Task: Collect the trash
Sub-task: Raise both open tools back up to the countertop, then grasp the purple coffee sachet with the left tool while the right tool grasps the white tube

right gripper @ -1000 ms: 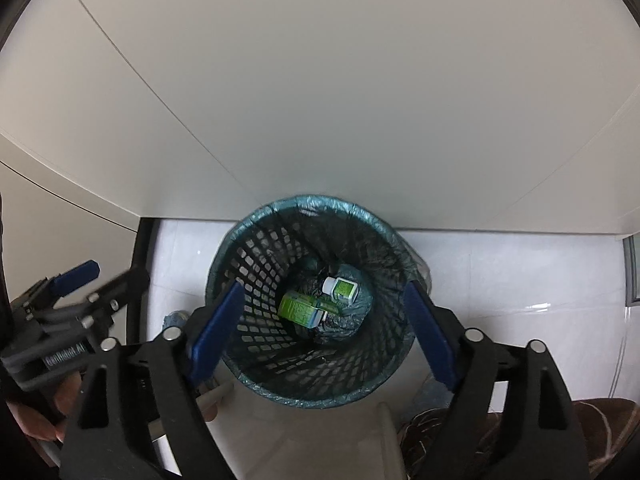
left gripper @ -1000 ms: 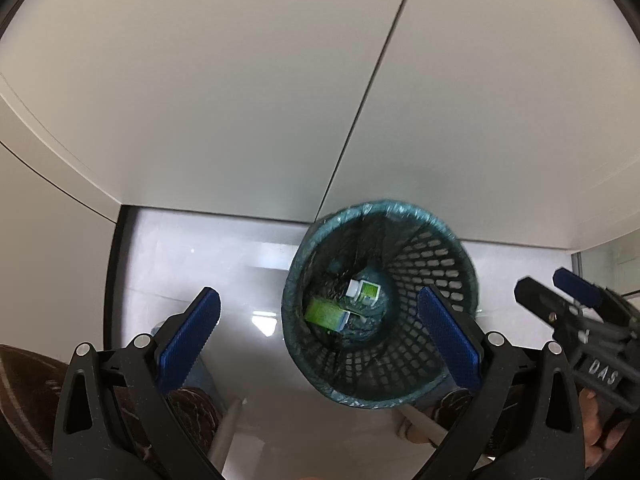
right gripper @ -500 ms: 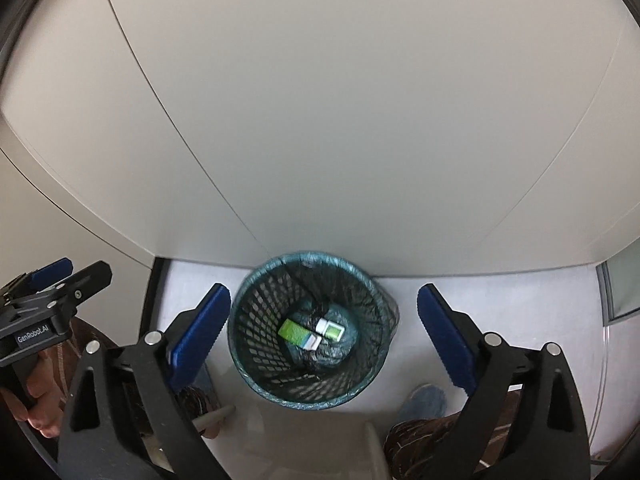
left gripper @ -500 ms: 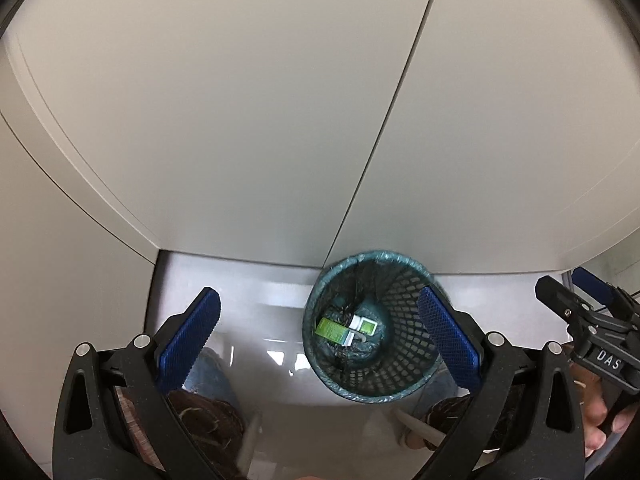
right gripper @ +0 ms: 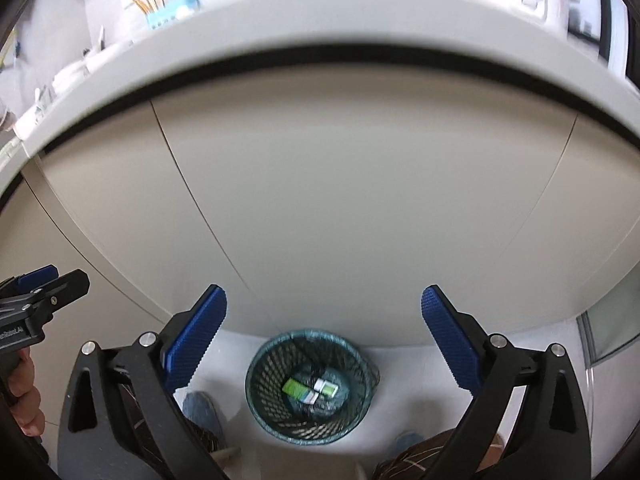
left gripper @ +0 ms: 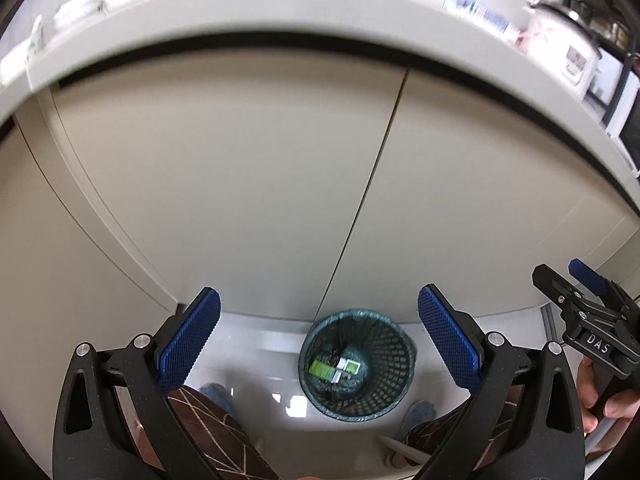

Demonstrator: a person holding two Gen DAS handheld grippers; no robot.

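Standing against cabinet doors [left gripper: 248, 184], the mesh bin [left gripper: 357, 364] holds cartons [left gripper: 334, 369].

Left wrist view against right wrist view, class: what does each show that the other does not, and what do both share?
Only the left wrist view shows the right gripper at its right edge. Only the right wrist view shows the left gripper at its left edge and a blue holder on the counter. Both show the mesh bin on the floor holding a green carton, under cabinet doors.
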